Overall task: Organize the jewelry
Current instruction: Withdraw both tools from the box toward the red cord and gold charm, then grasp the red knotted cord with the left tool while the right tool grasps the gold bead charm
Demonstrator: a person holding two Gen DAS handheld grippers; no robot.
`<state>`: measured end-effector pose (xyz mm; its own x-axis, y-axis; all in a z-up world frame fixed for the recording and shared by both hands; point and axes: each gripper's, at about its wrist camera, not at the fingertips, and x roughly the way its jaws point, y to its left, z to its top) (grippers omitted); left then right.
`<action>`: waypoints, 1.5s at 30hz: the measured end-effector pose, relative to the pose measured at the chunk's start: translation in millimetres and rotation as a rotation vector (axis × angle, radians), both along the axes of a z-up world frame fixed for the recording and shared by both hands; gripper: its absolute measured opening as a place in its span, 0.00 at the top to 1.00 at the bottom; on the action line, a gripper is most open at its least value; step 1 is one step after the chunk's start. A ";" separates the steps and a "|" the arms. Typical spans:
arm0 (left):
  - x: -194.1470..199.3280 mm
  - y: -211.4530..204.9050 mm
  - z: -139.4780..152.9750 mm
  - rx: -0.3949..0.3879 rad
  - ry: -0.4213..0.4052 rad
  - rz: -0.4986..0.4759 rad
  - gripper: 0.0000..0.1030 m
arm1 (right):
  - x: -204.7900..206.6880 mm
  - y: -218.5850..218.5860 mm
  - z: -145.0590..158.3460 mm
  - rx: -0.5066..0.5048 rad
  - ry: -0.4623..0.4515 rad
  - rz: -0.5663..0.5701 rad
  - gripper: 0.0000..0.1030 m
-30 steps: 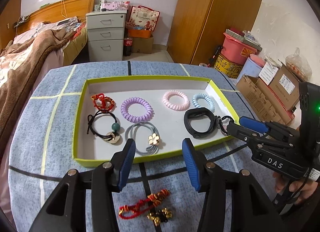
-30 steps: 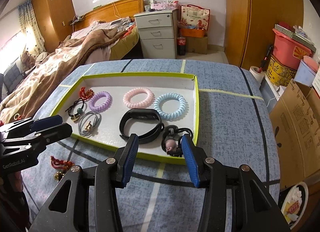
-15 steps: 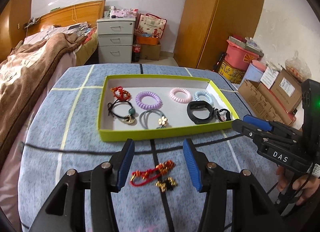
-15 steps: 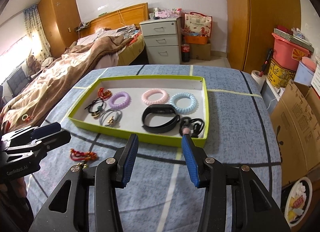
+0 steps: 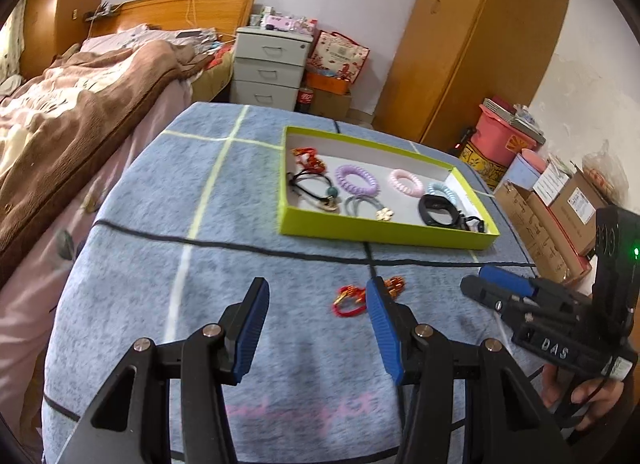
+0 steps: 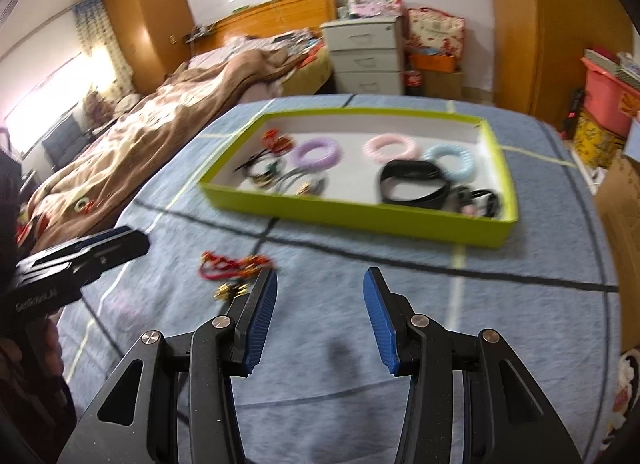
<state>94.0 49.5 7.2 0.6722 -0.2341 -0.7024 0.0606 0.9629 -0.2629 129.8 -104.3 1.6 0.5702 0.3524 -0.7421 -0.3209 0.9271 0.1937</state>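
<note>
A lime-green tray (image 5: 384, 233) (image 6: 352, 213) on the blue cloth holds a red knotted bracelet (image 5: 307, 157), a black cord with a green bead (image 5: 316, 190), purple (image 5: 356, 179), pink (image 5: 406, 182) and light-blue (image 5: 442, 191) coil ties, a grey tie with a gold flower (image 5: 370, 206) and a black band (image 5: 438, 210) (image 6: 414, 182). A red cord bracelet with gold bells (image 5: 354, 298) (image 6: 236, 266) lies on the cloth in front of the tray. My left gripper (image 5: 316, 328) is open, left of and nearer than it. My right gripper (image 6: 320, 318) is open, right of it.
A bed with a brown blanket (image 5: 68, 124) runs along the table's left. Grey drawers (image 5: 270, 68) and a wooden wardrobe (image 5: 472, 36) stand behind. Cardboard boxes (image 5: 560, 200) and a pink bin (image 5: 504, 136) sit at the right.
Both grippers have drawn back from the tray toward the near table edge. The left view has swung left, the right view is blurred from motion. Both stay open and empty.
</note>
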 end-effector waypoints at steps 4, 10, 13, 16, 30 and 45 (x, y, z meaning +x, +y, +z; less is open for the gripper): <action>-4.2 10.0 -5.8 -0.009 0.007 0.011 0.49 | -4.5 19.1 -9.4 0.013 0.030 0.059 0.55; -9.1 22.2 -10.2 -0.019 0.015 0.028 0.49 | -5.8 46.9 -15.7 -0.008 0.038 0.137 0.55; -10.9 27.0 -10.9 -0.022 0.015 0.033 0.49 | -3.7 56.7 -19.4 -0.030 0.048 0.151 0.55; -11.7 30.7 -11.1 -0.024 0.016 0.034 0.49 | -1.7 65.9 -23.1 -0.055 0.056 0.157 0.55; -12.7 38.6 -17.5 -0.043 0.037 0.031 0.49 | 0.0 77.6 -28.6 -0.133 0.037 0.124 0.63; -4.8 22.1 -21.5 -0.063 0.056 -0.019 0.49 | -8.7 55.2 -21.5 -0.098 0.022 0.071 0.78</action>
<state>89.2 71.7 -14.4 0.6269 -0.2916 -0.7225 0.0625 0.9431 -0.3264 121.1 -49.2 -19.9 0.5300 0.3162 -0.7869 -0.3829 0.9172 0.1106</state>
